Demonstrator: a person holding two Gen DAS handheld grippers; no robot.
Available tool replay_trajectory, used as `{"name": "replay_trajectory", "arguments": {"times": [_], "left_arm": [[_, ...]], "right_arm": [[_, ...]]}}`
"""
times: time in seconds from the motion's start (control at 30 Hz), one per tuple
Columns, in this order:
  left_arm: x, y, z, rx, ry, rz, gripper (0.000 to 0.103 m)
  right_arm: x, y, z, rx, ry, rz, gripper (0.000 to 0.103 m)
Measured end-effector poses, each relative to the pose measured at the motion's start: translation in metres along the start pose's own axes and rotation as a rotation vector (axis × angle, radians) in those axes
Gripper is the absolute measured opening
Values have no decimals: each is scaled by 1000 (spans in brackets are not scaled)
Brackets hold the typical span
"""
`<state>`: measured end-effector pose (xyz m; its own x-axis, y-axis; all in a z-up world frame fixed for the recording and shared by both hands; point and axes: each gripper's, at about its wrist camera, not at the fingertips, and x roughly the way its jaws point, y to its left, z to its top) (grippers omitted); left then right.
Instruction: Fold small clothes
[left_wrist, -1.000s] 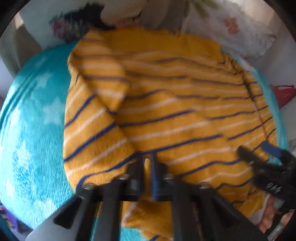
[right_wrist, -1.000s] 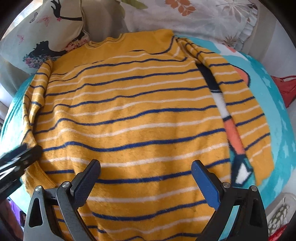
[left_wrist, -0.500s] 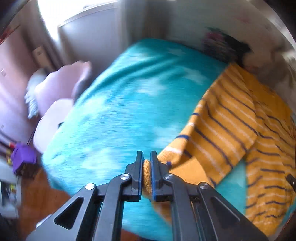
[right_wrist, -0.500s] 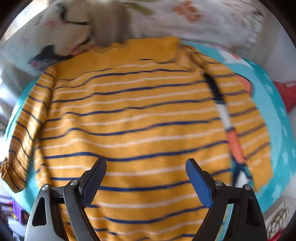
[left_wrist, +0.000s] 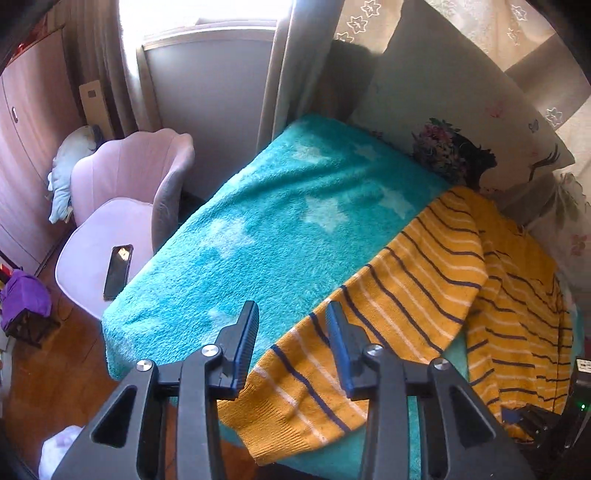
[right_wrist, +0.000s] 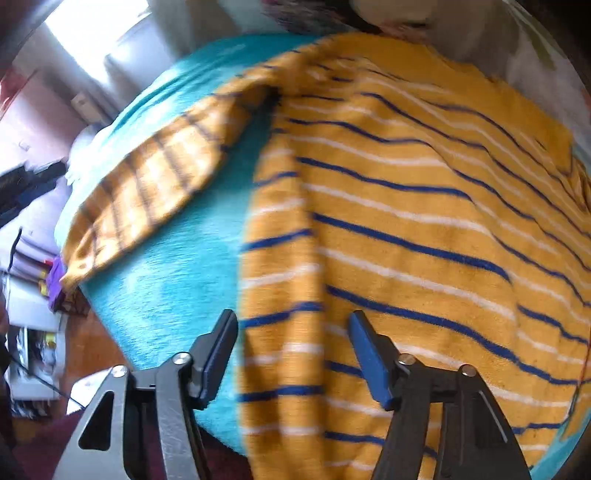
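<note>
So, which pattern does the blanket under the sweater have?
Turquoise blanket with pale stars, clearest in the left wrist view.

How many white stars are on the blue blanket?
5 stars show on the blue blanket in the left wrist view: two near the pillow, two mid-blanket, one faint one lower left. The striped sweater may hide more.

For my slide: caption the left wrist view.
Left gripper opening above the sweater sleeve laid out on the teal blanket.
</note>
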<state>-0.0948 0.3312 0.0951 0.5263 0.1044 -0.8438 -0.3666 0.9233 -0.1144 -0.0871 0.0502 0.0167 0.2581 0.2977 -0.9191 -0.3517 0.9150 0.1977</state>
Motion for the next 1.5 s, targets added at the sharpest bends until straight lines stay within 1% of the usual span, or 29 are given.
{"name": "replay_trajectory", "arguments": {"times": [0.07,0.13,0.23,0.27,0.3,0.33,0.37,0.43,0.5,0.53,0.6,0.63,0.73,0.77,0.83,0.9,0.93,1.0,1.03,1.07,1.13,1.17,1.23,1.27,1.33,1.37,1.43,1.47,1.5], "left_arm": [[-3,-4,2,21,-14,-13,38],[-7,-6,4,34,-28,-24,41],[-13,-10,7,48,-48,-42,44],[-15,-11,9,57,-57,-43,44],[-17,-12,10,62,-65,-43,44],[-19,-12,11,70,-75,-44,45],[-21,-13,13,79,-85,-43,45],[-27,-16,15,95,-113,-48,53],[-34,-21,17,107,-152,-53,59],[-37,-24,18,114,-169,-53,61],[-43,-37,20,138,-210,-58,66],[-45,-44,21,150,-227,-61,70],[-53,-75,22,202,-273,-70,71],[-54,-83,21,209,-274,-80,71],[-58,-101,18,218,-257,-114,72],[-59,-122,11,230,-209,-165,72],[-60,-132,5,237,-195,-182,73],[-60,-148,-9,253,-176,-189,74],[-59,-154,-16,262,-166,-188,74],[-58,-161,-24,270,-152,-186,74],[-53,-174,-37,275,-116,-181,74],[-49,-180,-45,272,-89,-181,74],[-43,-190,-56,269,-48,-180,74],[-41,-193,-58,268,-36,-178,74],[-40,-202,-65,265,-17,-177,74],[-40,-207,-68,263,-12,-177,74],[-42,-219,-72,256,-9,-181,74],[-43,-224,-73,252,-11,-183,74],[-43,-229,-73,250,-12,-185,74]], "right_arm": [[7,18,1,-22,16,58,63],[13,33,5,-50,16,79,71],[17,57,11,-67,31,237,72],[19,67,11,-91,30,230,78],[21,75,12,-119,22,204,79],[23,76,13,-117,14,212,79],[23,73,14,-91,6,225,79],[15,63,13,-44,-32,213,79],[-4,56,10,-12,-135,161,79],[-16,50,6,4,-193,154,79],[-34,41,-2,48,-271,167,89],[-36,36,-2,76,-282,160,90],[-45,5,-6,189,-257,65,87],[-48,-7,-9,227,-256,40,80],[-67,-40,-18,291,-285,17,77],[-86,-75,-29,359,-308,-65,77],[-100,-97,-38,397,-321,-113,77],[-124,-148,-65,489,-356,-248,77],[-135,-173,-80,531,-363,-344,77],[-145,-201,-99,578,-350,-473,77],[-151,-241,-125,648,-297,-610,77],[-153,-265,-141,692,-272,-642,77],[-150,-295,-162,742,-233,-655,76],[-147,-308,-171,757,-212,-641,73],[-136,-323,-176,765,-196,-564,67],[-135,-327,-178,758,-205,-510,59],[-137,-329,-176,728,-237,-442,34],[-140,-334,-175,730,-254,-360,12],[-145,-340,-177,753,-277,-291,12]]}}
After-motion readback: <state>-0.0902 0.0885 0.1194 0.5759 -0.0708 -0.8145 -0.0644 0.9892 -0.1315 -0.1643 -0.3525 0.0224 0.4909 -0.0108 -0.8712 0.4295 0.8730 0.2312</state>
